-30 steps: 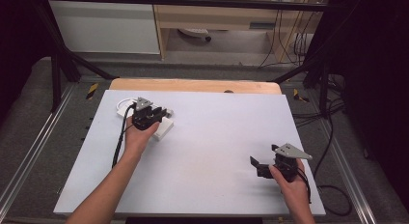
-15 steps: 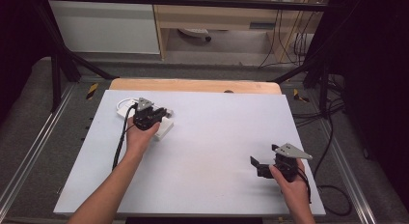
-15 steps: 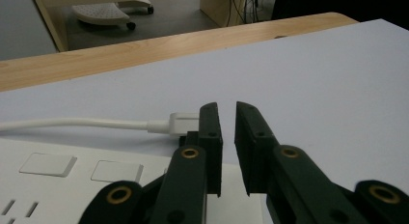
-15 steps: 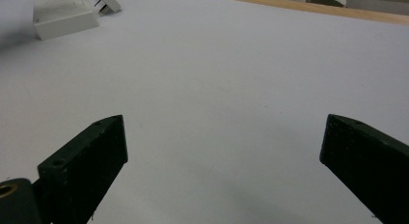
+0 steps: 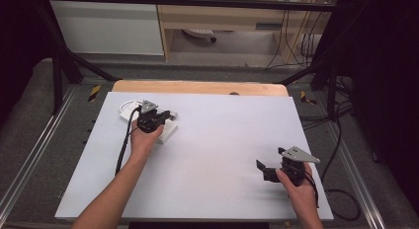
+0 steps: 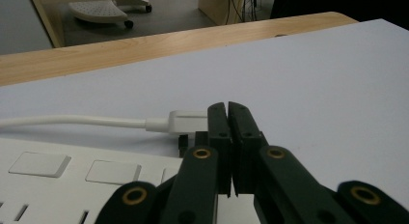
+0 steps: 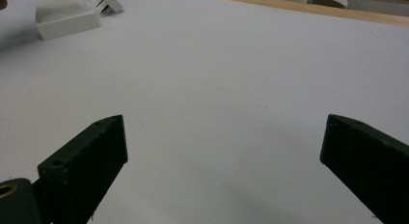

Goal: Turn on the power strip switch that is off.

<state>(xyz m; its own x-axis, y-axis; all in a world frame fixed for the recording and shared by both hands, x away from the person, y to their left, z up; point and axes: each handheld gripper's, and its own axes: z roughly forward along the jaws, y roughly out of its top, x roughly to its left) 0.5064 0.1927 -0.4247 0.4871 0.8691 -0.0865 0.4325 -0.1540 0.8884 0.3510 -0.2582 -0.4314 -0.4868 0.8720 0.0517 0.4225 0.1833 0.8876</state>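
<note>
left claw [image 6: 226,119] pressed together on the plug [image 6: 185,121], just closing | plug at 10 o'clock on surface [image 5: 222,140], by power strip [image 5: 167,131] | light, stiff, smooth: pinch its flat sides | right claw [image 7: 222,151] spread, idle

Wooden table edge [image 5: 197,87], chair base [image 5: 198,34]

My left gripper [image 6: 230,137]: matt black plastic, brass-coloured rivets. White cable plug [image 6: 185,121]: smooth glossy plastic. Table sheet [image 5: 222,140] matt white; rear edge [image 5: 197,87] wood.
</note>
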